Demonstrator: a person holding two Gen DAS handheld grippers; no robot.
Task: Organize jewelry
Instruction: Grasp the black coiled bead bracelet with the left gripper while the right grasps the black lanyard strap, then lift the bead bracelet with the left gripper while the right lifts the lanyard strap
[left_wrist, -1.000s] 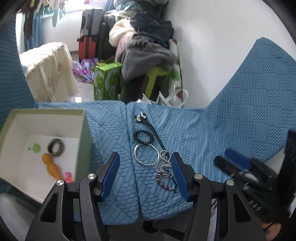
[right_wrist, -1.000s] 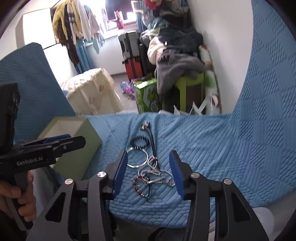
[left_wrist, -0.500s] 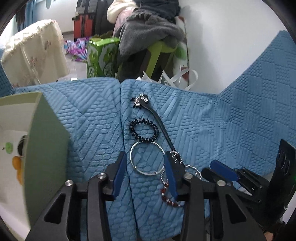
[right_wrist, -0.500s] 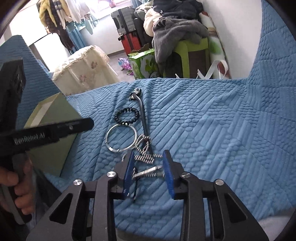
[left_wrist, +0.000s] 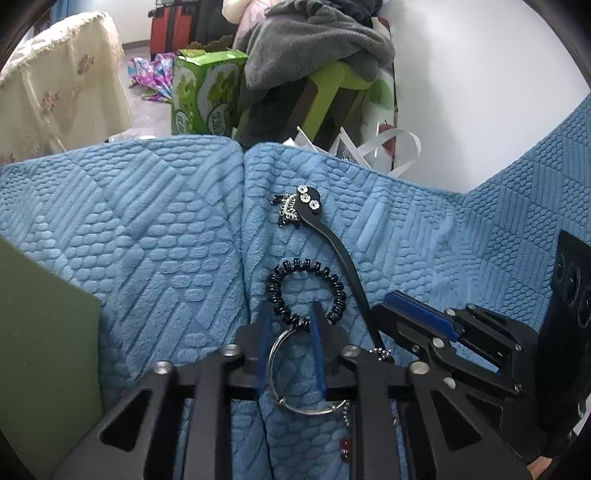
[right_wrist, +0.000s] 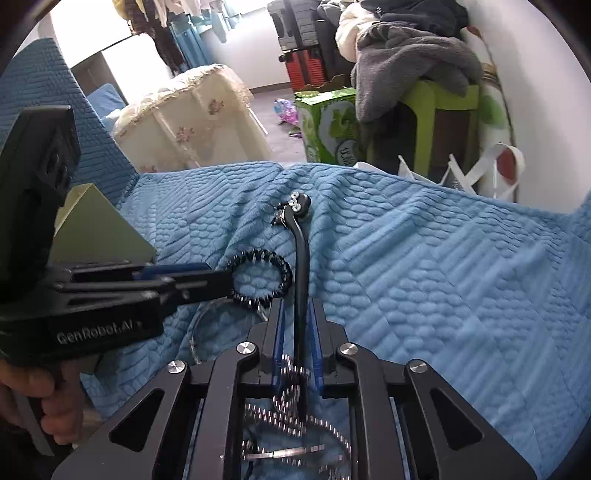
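Note:
Jewelry lies in a row on a blue quilted cover. A black hair stick (left_wrist: 343, 258) with a rhinestone head points away; it also shows in the right wrist view (right_wrist: 301, 258). A black beaded bracelet (left_wrist: 334, 284) lies beside it. My left gripper (left_wrist: 290, 314) has its jaws narrowed around the top of a silver bangle (left_wrist: 295, 398), at the beaded bracelet's near edge. My right gripper (right_wrist: 297, 310) has its jaws close on either side of the hair stick's shaft, above a silver bead chain (right_wrist: 291, 410).
The olive side of the jewelry box (left_wrist: 40, 332) stands at the left. Beyond the cover's far edge are a green carton (left_wrist: 207, 92), a green stool with grey clothes (left_wrist: 321, 48) and a white wall.
Both grippers moved forward and down over the jewelry and their jaws narrowed. The left now straddles the silver bangle, the right the hair stick.

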